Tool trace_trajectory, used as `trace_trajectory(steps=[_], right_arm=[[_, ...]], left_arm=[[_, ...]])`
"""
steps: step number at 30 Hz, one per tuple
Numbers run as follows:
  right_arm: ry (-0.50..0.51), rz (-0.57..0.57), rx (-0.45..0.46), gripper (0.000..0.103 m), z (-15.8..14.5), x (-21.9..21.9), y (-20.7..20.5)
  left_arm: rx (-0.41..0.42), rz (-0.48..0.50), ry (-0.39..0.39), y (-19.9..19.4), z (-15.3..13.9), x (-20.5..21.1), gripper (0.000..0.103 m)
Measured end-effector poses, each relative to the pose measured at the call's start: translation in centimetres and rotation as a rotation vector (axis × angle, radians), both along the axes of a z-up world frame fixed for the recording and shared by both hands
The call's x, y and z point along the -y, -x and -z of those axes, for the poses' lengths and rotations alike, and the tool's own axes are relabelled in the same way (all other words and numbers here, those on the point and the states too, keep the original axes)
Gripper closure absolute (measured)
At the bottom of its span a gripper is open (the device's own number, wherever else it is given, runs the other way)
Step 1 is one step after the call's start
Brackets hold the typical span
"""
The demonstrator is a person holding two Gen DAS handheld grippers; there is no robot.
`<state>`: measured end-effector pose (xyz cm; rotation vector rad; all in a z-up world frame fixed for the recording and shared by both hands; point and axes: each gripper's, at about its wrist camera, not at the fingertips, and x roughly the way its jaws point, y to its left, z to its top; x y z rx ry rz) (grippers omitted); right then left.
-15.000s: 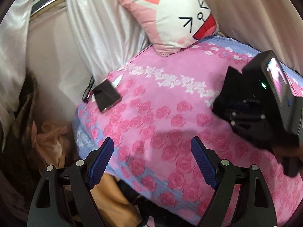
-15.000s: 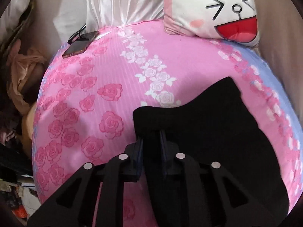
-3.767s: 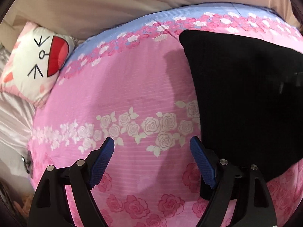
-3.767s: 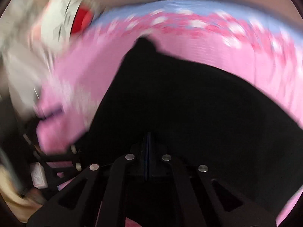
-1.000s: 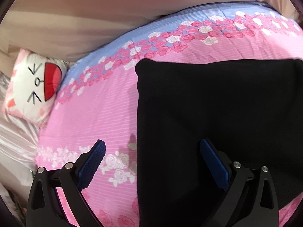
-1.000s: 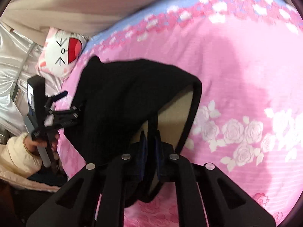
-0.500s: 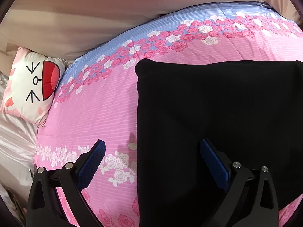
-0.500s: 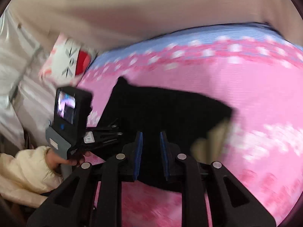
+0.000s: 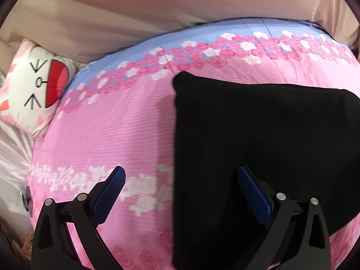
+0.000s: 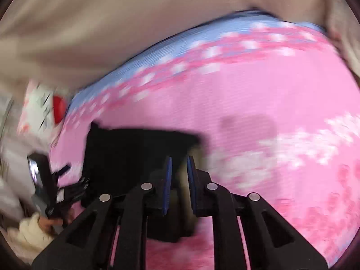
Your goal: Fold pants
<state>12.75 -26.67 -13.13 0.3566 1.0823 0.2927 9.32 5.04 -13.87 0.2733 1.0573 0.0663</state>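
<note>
Pants (image 9: pixel 265 157) lie folded at 3 o'clock on your pink bedspread (image 9: pixel 117 135). Your left gripper (image 9: pixel 180 189) hovers wide open; your right gripper (image 10: pixel 179 168), closing, pinches nothing.

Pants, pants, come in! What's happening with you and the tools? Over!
Left tool open, empty. Right tool closing, narrow gap, grip unclear in blur. Black pants flat on the pink bedspread. Nothing in the way.

Count of things on and around the bed

One pair of black pants (image 9: pixel 265 148); one pink floral bedspread (image 9: pixel 112 135); one cartoon-face pillow (image 9: pixel 33 90); two grippers, the left gripper (image 9: pixel 180 191) and the right gripper (image 10: pixel 179 175); one hand (image 10: pixel 48 222) in a cream sleeve (image 10: pixel 27 234); one beige curtain (image 9: pixel 135 11).
</note>
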Motion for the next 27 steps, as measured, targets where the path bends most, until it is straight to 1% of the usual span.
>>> trace_trajectory(steps=[1, 2, 3, 4, 5, 6, 7, 8, 9, 10, 12, 13, 14, 15, 16, 17, 18, 19, 20, 21, 22, 23, 24, 25, 26, 27], right_arm=[[0.001, -0.03, -0.006, 0.084, 1.0, -1.0, -0.5], [0.062, -0.034, -0.028, 0.075, 2.4, -1.6, -1.5], [0.134, -0.004, -0.054, 0.074, 3.5, -1.1, -1.8], [0.147, 0.037, -0.086, 0.065, 4.0, -0.1, -2.0], [0.093, 0.097, -0.087, 0.064, 3.4, 1.7, -1.8], [0.069, 0.135, -0.061, 0.063, 2.3, 3.1, -1.3], [0.056, 0.142, -0.046, 0.057, 1.7, 3.9, -1.1], [0.014, 0.135, -0.04, 0.042, 1.2, 4.5, -1.0], [-0.034, 0.116, -0.055, 0.038, 1.5, 4.7, -1.2], [-0.087, 0.089, -0.076, 0.038, 2.1, 4.5, -1.7], [-0.102, 0.08, -0.093, 0.038, 3.2, 3.9, -2.5], [-0.101, 0.067, -0.1, 0.044, 3.8, 3.3, -3.0], [-0.091, 0.027, -0.116, 0.073, 4.5, 2.3, -3.7], [-0.03, 0.013, -0.115, 0.082, 4.1, 1.6, -4.1], [0.016, -0.001, -0.06, 0.093, 2.8, 0.9, -4.2], [0.03, 0.002, -0.02, 0.1, 1.7, 0.9, -3.7], [0.049, 0.014, 0.008, 0.1, 1.4, 1.5, -3.7], [0.093, 0.014, -0.021, 0.098, 2.3, 1.8, -4.0], [0.161, -0.008, -0.096, 0.094, 4.1, 1.9, -4.3], [0.235, 0.01, -0.125, 0.096, 4.6, 2.0, -4.2], [0.293, 0.038, -0.113, 0.094, 4.0, 1.9, -3.9], [0.271, 0.059, -0.035, 0.094, 1.6, 1.3, -3.1], [0.213, 0.054, 0.024, 0.094, -0.2, 0.5, -2.5], [0.131, 0.021, 0.071, 0.092, -1.9, -1.0, -2.1], [0.07, -0.025, 0.083, 0.092, -2.7, -2.7, -2.0], [0.011, -0.1, 0.075, 0.092, -3.0, -5.2, -2.1]], left_arm=[[-0.01, 0.003, -0.003, 0.2, 0.2, -0.2, 0.005], [-0.025, 0.012, -0.007, 0.5, 0.6, -0.3, 0.005], [-0.026, 0.018, -0.011, 0.6, 0.7, -0.4, 0.005], [-0.024, 0.03, -0.011, 0.7, 0.7, -0.3, 0.005], [-0.023, 0.041, -0.02, 0.7, 0.6, -0.2, 0.005], [-0.015, 0.048, -0.043, 0.8, 0.5, 0.0, 0.005], [-0.01, 0.055, -0.05, 0.8, 0.4, 0.1, 0.005], [-0.008, 0.058, -0.051, 0.9, 0.4, 0.1, 0.005], [-0.008, 0.052, -0.045, 0.9, 0.6, 0.0, 0.005], [-0.01, 0.042, -0.034, 0.9, 0.7, -0.2, 0.005], [-0.017, 0.021, -0.017, 0.8, 0.8, -0.3, 0.005], [-0.02, 0.018, -0.015, 0.7, 0.8, -0.3, 0.005], [-0.022, 0.021, -0.019, 0.6, 0.8, -0.2, 0.005], [-0.023, 0.028, -0.027, 0.6, 0.8, -0.1, 0.005], [-0.024, 0.035, -0.032, 0.6, 0.8, -0.1, 0.005], [-0.023, 0.041, -0.034, 0.6, 0.8, -0.1, 0.005], [-0.02, 0.044, -0.033, 0.7, 0.8, -0.2, 0.005], [-0.018, 0.043, -0.025, 0.7, 0.9, -0.2, 0.005], [-0.016, 0.041, -0.015, 0.7, 1.1, -0.2, 0.005], [-0.018, 0.039, -0.011, 0.7, 1.3, -0.2, 0.005], [-0.017, 0.033, -0.026, 0.6, 1.2, -0.1, 0.005], [-0.015, 0.034, -0.027, 0.7, 0.8, -0.2, 0.005], [-0.007, 0.033, -0.019, 1.0, 0.2, -0.5, 0.005], [0.002, 0.025, -0.017, 1.4, -0.3, -0.9, 0.005], [0.001, 0.02, -0.017, 1.7, -0.5, -1.2, 0.005], [-0.003, 0.012, -0.004, 2.1, -0.6, -1.7, 0.005]])
